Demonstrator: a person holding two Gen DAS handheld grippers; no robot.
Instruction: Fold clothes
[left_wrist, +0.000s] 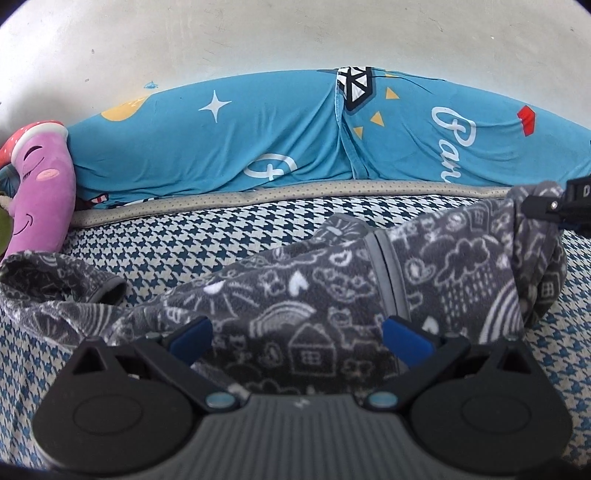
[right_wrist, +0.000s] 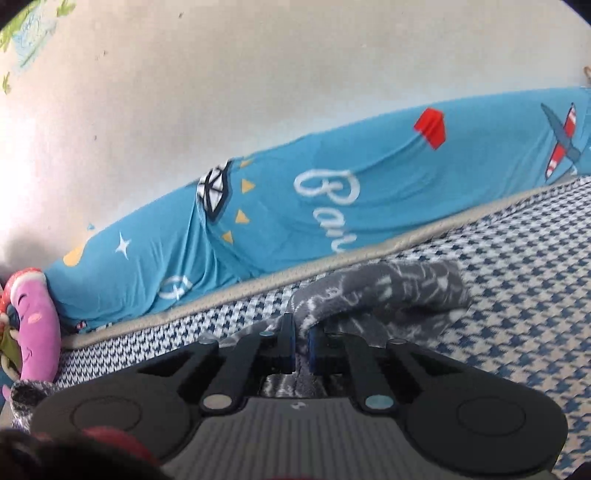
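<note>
A grey fleece garment (left_wrist: 295, 295) printed with white doodles lies crumpled on the houndstooth bed cover (left_wrist: 184, 240). One sleeve with its cuff (left_wrist: 107, 290) stretches to the left, and a plain grey band (left_wrist: 388, 269) runs down the middle. My left gripper (left_wrist: 299, 336) hovers low over the near edge, open wide, its blue pads (left_wrist: 192, 334) straddling the fabric without pinching it. At the far right, my right gripper (left_wrist: 543, 208) holds a bunched, raised corner. In the right wrist view, that gripper (right_wrist: 301, 332) is shut on a fold of the garment (right_wrist: 388, 291).
A long blue bolster (left_wrist: 258, 147) with stars and white lettering lines the white wall (left_wrist: 258, 37) behind the bed. A purple plush toy (left_wrist: 40, 184) lies at the far left. The houndstooth cover (right_wrist: 517, 277) stretches bare to the right of the garment.
</note>
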